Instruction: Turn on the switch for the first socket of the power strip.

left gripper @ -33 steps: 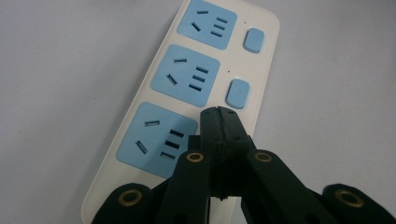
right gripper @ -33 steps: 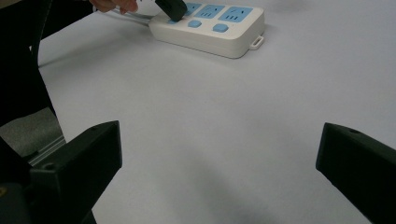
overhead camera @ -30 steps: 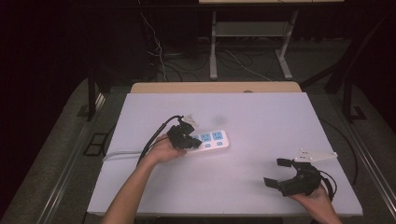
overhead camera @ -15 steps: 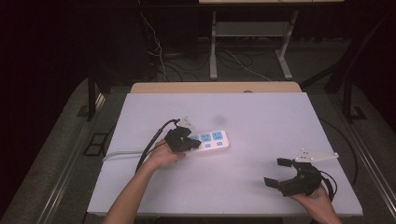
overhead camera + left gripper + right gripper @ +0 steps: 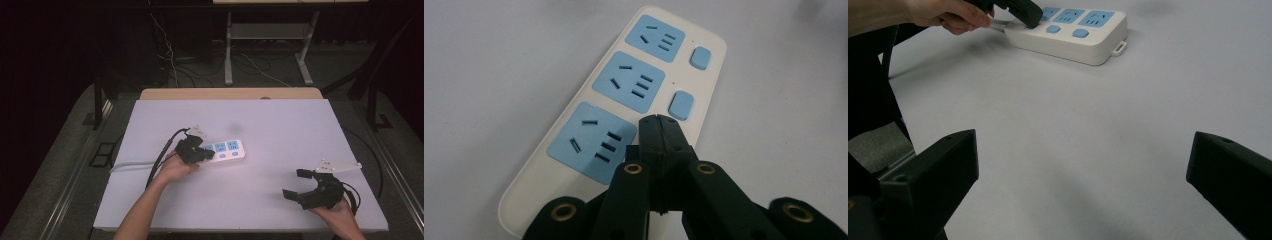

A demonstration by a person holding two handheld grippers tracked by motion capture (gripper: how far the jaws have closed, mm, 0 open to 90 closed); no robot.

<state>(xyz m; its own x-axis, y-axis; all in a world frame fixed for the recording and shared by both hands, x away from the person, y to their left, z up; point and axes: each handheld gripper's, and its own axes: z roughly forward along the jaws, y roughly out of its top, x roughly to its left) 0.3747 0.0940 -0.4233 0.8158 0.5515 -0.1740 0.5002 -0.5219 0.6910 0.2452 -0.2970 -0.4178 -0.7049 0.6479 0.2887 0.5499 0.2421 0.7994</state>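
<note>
Your left tool (image 5: 659, 120), closed on nothing, has crept onto the power strip (image 5: 222, 150) at mid-table; pressing off-centre may slide it. Right tool (image 5: 305, 186) stays open, well right of it.

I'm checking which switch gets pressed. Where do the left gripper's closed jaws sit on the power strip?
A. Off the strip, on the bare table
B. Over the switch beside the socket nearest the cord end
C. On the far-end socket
B: the left gripper, jaws shut together, has its tips over the switch spot beside the nearest socket of the power strip.
</note>
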